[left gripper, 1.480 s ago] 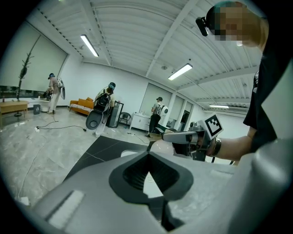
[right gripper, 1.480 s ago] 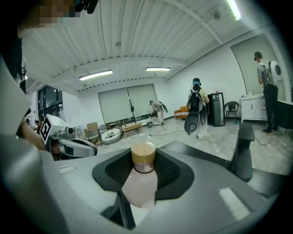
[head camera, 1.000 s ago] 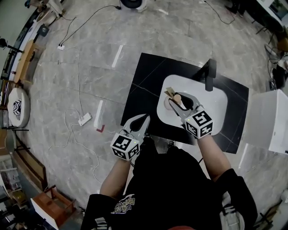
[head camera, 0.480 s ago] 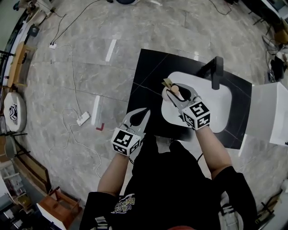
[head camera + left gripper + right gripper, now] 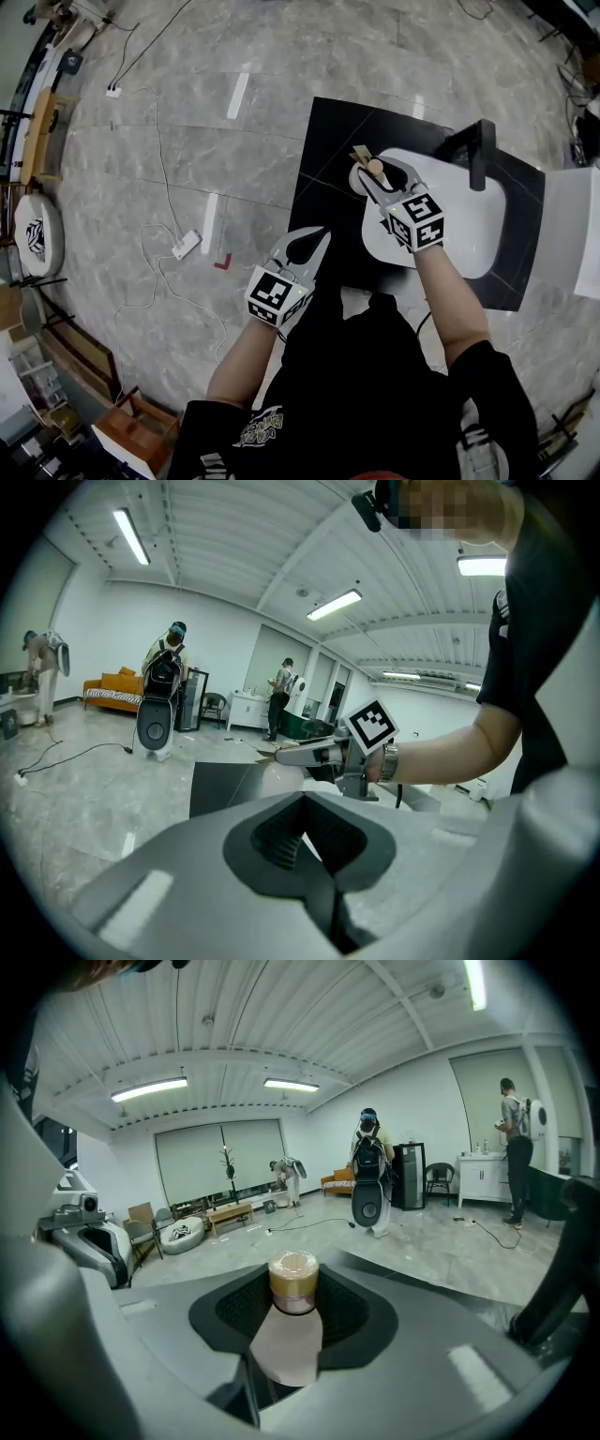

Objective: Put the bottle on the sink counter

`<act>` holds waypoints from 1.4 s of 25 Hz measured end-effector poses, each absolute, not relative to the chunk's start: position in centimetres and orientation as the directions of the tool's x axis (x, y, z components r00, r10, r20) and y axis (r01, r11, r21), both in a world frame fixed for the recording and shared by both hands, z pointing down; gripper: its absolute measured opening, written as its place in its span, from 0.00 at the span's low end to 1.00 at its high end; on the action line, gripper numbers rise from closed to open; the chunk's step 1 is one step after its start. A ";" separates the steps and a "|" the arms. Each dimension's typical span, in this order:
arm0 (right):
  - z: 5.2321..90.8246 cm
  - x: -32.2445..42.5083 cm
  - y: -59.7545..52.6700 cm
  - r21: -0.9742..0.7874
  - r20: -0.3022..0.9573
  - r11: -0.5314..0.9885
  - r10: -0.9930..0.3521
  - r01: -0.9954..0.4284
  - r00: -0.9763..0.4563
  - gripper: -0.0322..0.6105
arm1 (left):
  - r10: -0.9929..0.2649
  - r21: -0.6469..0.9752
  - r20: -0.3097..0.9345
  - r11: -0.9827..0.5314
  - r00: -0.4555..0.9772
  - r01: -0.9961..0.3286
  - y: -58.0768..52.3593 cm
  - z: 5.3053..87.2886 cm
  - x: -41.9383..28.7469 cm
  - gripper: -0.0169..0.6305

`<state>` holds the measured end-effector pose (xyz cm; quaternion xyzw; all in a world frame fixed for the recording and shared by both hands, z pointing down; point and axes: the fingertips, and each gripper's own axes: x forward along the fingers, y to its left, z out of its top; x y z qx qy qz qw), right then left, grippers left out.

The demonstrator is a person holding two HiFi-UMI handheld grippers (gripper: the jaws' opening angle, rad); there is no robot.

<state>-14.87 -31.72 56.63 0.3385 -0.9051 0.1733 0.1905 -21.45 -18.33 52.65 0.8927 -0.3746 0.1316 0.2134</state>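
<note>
Right gripper (image 5: 375,178) closed on the pale, tan-capped bottle (image 5: 293,1309), clamped at the body so the cap stands clear of the jaws; it hangs over the left rim of the white rounded sink basin (image 5: 469,239), probably on its way to the black sink counter (image 5: 328,150). Whether it touches anything cannot be told. Left gripper (image 5: 317,236) closed, empty, idle at the counter's near edge. Black faucet (image 5: 480,150) behind; grey marble-tiled floor (image 5: 187,141) of an open workshop
</note>
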 end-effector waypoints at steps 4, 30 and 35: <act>57.7 -15.7 -33.3 -0.182 0.473 0.690 -0.564 -0.701 -0.677 0.31 | -0.591 0.282 0.403 -0.646 0.699 -0.709 -18.8 52.9 -22.3 0.03; 61.3 -19.0 -41.2 -0.093 0.499 0.639 -0.634 -0.764 -0.591 0.31 | -0.565 0.332 0.407 -0.641 0.718 -0.692 -22.9 54.6 -27.4 0.03; 61.3 -19.2 -41.7 -0.084 0.492 0.634 -0.644 -0.769 -0.585 0.31 | -0.562 0.334 0.403 -0.644 0.722 -0.688 -22.6 55.2 -27.7 0.03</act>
